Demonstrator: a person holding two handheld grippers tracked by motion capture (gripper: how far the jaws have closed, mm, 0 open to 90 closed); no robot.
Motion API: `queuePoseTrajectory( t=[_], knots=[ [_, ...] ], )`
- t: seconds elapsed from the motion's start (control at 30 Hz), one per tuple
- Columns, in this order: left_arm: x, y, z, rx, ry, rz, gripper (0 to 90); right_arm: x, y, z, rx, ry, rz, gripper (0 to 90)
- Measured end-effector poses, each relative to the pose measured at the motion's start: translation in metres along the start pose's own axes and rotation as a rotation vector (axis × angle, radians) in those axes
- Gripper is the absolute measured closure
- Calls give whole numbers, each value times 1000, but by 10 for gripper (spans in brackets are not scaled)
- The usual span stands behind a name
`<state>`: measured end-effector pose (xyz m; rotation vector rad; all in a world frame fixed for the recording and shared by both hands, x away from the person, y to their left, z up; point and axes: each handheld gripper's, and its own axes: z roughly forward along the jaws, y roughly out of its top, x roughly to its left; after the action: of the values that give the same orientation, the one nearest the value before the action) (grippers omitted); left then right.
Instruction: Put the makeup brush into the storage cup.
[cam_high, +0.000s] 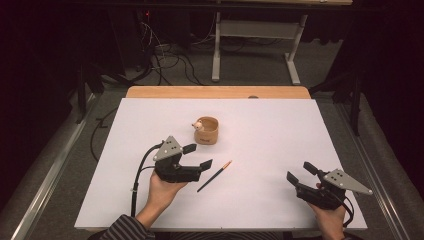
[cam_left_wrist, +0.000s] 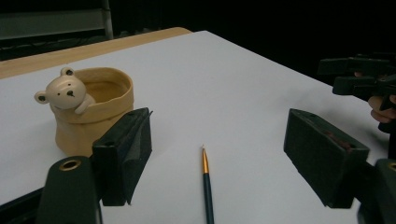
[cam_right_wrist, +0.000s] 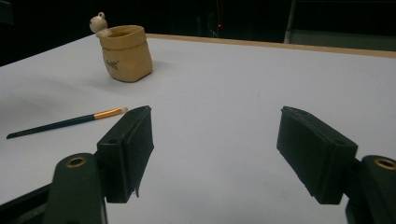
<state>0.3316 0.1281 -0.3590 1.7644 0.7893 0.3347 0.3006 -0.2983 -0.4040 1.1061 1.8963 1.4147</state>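
A white desk (cam_high: 260, 190) holds a thin dark brush (cam_high: 214, 179) with a gold ferrule, lying flat near the centre, tip toward one o'clock. At eleven o'clock from the tip, near but apart, stands a tan bear-faced pot (cam_high: 206, 130). The left claw (cam_high: 198, 156) hovers just at nine o'clock of the brush, jaws spread wide and empty. The right claw (cam_high: 299, 172) waits well apart at three o'clock, also wide open and empty. To pick the brush up well, the left claw should probably straddle the handle mid-length, drop low, and close squarely. The brush's tail end is cut off in the left gripper view, and the lettering on the pot is too small to read.
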Motion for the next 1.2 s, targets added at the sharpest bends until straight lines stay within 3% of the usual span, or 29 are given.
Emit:
queuePoseTrajectory(
  t=[0.67, 1.2],
  knots=[
    [-8, 16, 29, 0, -27, 11, 240, 1, 0, 0, 0, 4, -3, 290],
    [-19, 27, 56, 58, -35, 56, 239, 2, 0, 0, -2, 16, -14, 300]
  ],
)
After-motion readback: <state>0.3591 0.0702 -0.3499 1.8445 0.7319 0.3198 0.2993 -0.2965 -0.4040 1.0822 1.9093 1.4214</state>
